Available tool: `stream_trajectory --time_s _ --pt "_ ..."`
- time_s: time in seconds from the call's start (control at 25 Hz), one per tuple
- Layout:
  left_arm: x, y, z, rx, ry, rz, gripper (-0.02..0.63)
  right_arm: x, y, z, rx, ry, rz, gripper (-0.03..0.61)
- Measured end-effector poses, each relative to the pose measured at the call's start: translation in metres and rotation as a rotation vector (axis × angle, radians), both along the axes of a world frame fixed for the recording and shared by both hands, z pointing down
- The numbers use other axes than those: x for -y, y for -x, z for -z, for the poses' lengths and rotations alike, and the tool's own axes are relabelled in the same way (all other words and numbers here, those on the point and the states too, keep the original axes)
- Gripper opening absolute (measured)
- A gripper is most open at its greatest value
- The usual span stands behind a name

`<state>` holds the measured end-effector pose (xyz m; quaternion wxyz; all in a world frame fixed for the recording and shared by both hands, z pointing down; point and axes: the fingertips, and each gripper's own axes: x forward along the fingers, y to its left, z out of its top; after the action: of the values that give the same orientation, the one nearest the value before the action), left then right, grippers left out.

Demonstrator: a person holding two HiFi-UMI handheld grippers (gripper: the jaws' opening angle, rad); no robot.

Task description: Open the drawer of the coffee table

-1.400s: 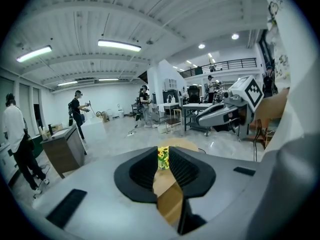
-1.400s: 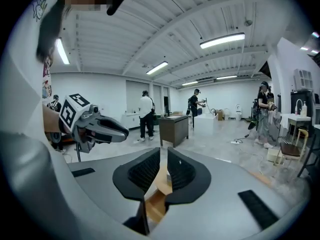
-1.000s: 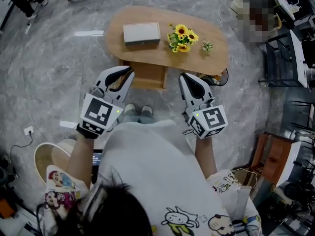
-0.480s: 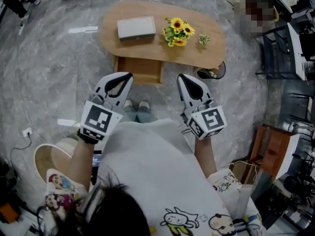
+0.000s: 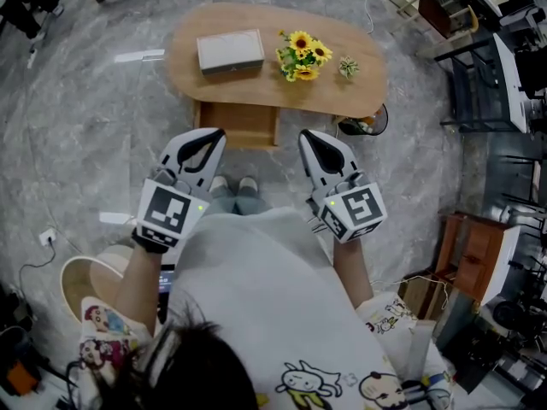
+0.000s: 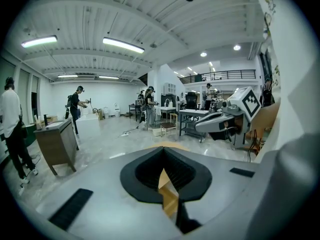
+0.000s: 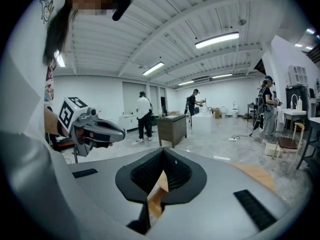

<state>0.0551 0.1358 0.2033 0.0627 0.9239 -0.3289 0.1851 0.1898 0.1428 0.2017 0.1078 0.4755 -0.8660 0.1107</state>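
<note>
Holding left gripper and right gripper just short of coffee table, both jaws closed, empty. Drawer sticking out my side, looking open, so probably nothing needing grabbing.

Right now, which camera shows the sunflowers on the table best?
The head view: the sunflowers stand in plain sight on the oval coffee table, seen from above. Both gripper views look out level across the room and show no flowers at all.
</note>
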Motion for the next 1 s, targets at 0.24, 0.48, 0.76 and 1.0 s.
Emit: stream_trajectory --time_s 0.24,0.48,0.76,1.0 --pt "-0.0018 0.0021 0.0 0.005 0.002 0.004 0.005 -0.0002 0.0018 0.0033 0.009 0.001 0.001 0.0" --pt "-0.0028 0.003 -0.0014 0.009 0.003 0.002 0.005 -0.0001 0.0013 0.0056 0.011 -0.001 -0.003 -0.002" --pt "-0.0007 0.0037 -0.001 0.012 0.002 -0.002 0.005 0.0026 -0.0014 0.0081 0.01 -0.023 -0.029 -0.002" --pt "-0.0016 0.0064 -0.0043 0.012 0.001 -0.003 0.005 0.0016 0.0025 0.0056 0.014 -0.02 -0.025 -0.002"
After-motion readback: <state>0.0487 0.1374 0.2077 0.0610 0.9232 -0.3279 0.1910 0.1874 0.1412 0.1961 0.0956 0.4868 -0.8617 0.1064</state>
